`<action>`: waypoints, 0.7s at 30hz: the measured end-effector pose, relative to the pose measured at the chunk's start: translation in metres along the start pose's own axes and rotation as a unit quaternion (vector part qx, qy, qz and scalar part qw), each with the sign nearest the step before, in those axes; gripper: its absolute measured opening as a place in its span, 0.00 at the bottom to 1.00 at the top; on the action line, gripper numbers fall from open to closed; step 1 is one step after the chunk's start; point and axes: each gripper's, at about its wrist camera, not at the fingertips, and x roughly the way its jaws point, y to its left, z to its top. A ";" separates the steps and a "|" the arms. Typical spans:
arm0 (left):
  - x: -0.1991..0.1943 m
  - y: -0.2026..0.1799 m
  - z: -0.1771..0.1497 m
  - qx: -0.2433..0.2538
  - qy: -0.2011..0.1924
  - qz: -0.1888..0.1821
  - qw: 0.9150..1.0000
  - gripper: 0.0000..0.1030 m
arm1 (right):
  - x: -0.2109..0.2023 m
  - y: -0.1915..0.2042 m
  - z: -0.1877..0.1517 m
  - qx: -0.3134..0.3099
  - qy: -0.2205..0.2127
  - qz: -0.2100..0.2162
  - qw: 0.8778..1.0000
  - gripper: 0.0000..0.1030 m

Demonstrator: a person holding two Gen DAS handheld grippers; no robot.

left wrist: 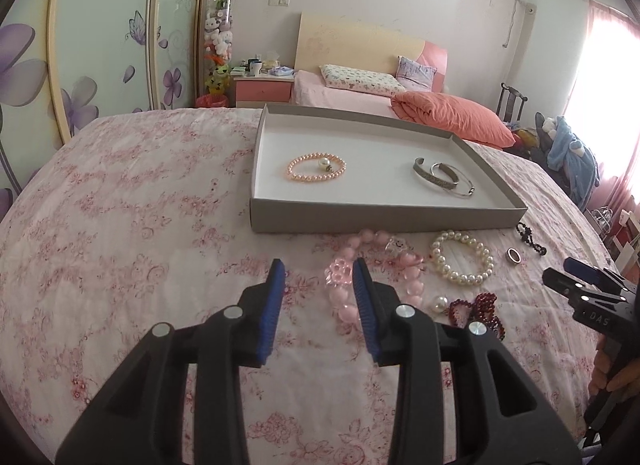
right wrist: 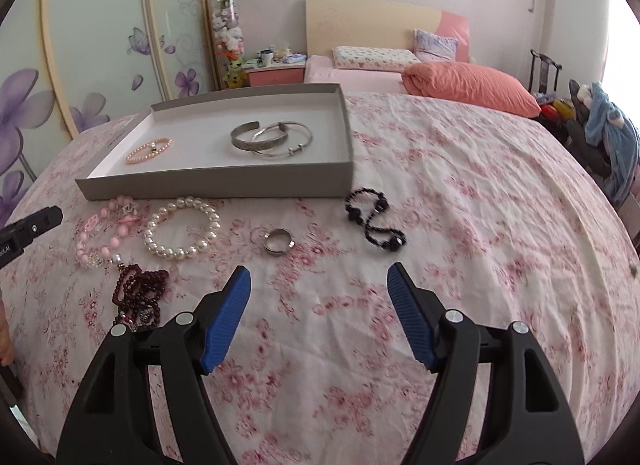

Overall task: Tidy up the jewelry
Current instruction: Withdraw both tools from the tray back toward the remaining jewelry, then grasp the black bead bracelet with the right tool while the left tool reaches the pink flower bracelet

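A grey tray on the floral cloth holds a peach pearl bracelet and two silver bangles. In front of it lie a pink bead bracelet, a white pearl bracelet, a silver ring, black beads and dark red beads. My left gripper is open and empty, just left of the pink bracelet. My right gripper is open and empty, short of the ring.
The cloth-covered surface drops away at its rounded edges. Behind it stand a bed with an orange quilt, a pink nightstand, and a wardrobe at the left. Clothes are piled at the right.
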 end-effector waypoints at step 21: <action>0.008 0.004 0.000 -0.011 0.014 -0.003 1.000 0.35 | 0.057 -0.031 0.034 0.017 0.053 -0.029 0.998 0.36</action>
